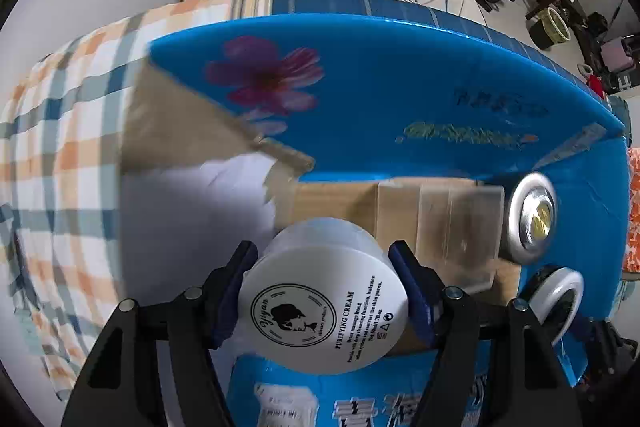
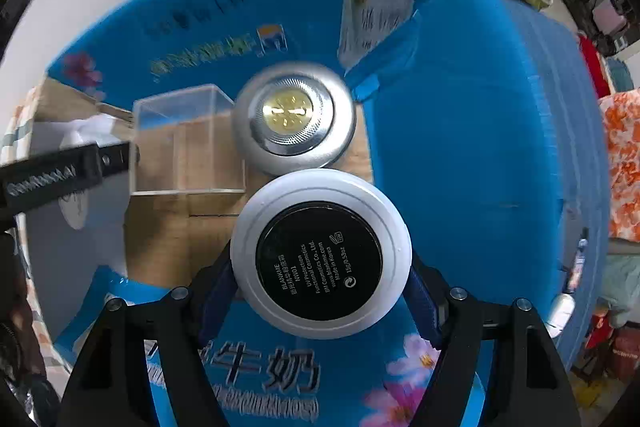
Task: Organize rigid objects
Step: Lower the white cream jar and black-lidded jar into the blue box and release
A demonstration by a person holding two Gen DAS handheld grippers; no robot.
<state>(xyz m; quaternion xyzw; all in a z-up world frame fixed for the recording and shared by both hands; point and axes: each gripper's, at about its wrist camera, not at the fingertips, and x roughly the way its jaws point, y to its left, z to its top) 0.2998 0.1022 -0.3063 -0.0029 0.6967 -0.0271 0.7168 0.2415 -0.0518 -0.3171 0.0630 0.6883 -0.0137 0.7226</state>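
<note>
On the white cream jar (image 1: 324,311), bottom facing up: "PURIFYING CREAM" in black, with small lines under it about deep cleansing and skin pores. Beside that, a round black mark with "yiyan" along its edge and "skin care products" in tiny letters.

On the black round label of the white compact (image 2: 320,259): "BLANKME", "NW01", "UV Protection", "Functional Cosmetics Co., Ltd.", "BM Cosmetics", "www.blankme.com", "Made in Korea", "15g/0.53oz".

On the blue box (image 2: 460,147): big Chinese signs "牛奶" near the bottom flap. Other writing on the box too blurred to read.
</note>
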